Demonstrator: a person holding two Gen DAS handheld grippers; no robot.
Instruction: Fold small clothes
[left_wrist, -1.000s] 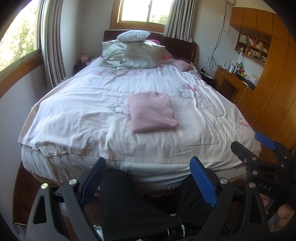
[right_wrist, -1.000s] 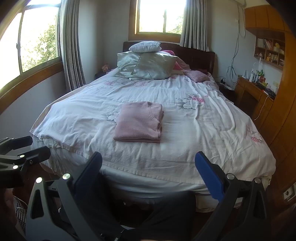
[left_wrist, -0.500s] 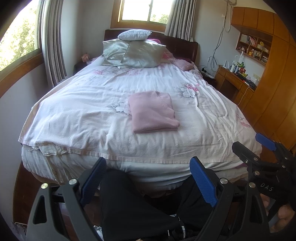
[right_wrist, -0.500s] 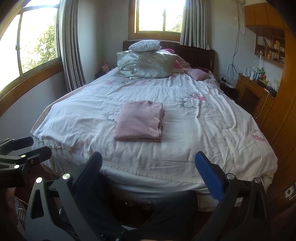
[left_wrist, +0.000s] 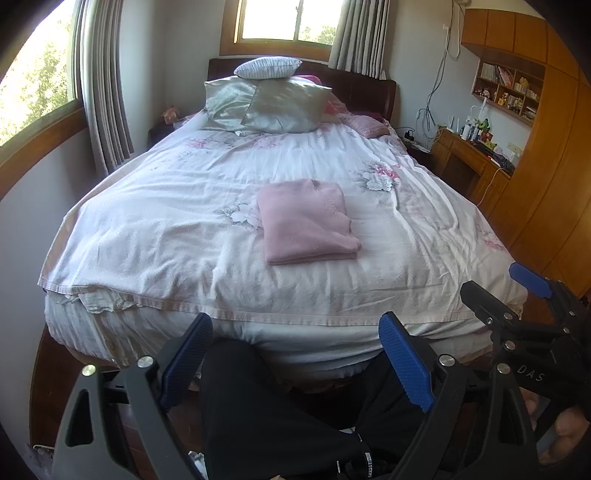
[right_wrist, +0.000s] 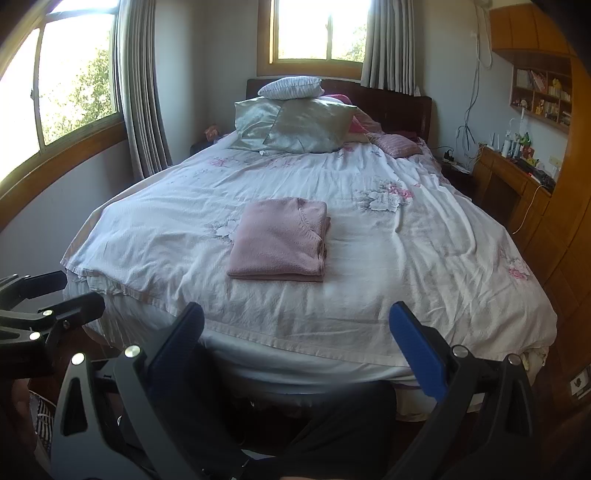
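Note:
A pink knit garment (left_wrist: 304, 219) (right_wrist: 281, 238) lies folded into a neat rectangle near the middle of the bed, flat on the floral white cover (left_wrist: 166, 229) (right_wrist: 424, 258). My left gripper (left_wrist: 295, 350) is open and empty, held back off the foot of the bed, well short of the garment. The right gripper (right_wrist: 295, 332) is likewise open with nothing between its blue pads, also behind the bed's foot edge. Each gripper shows in the other's view: the right one (left_wrist: 517, 295) at the right edge, the left one (right_wrist: 55, 295) at the left edge.
Pillows (left_wrist: 269, 99) are stacked against the headboard. A wooden desk with clutter (left_wrist: 476, 155) and tall wardrobe (left_wrist: 554, 184) line the right wall. Curtained windows stand left and behind. A person's dark trouser legs (left_wrist: 277, 406) fill the foreground below the grippers.
Both views have drifted very slightly; the folded garment has not moved and both grippers stay open.

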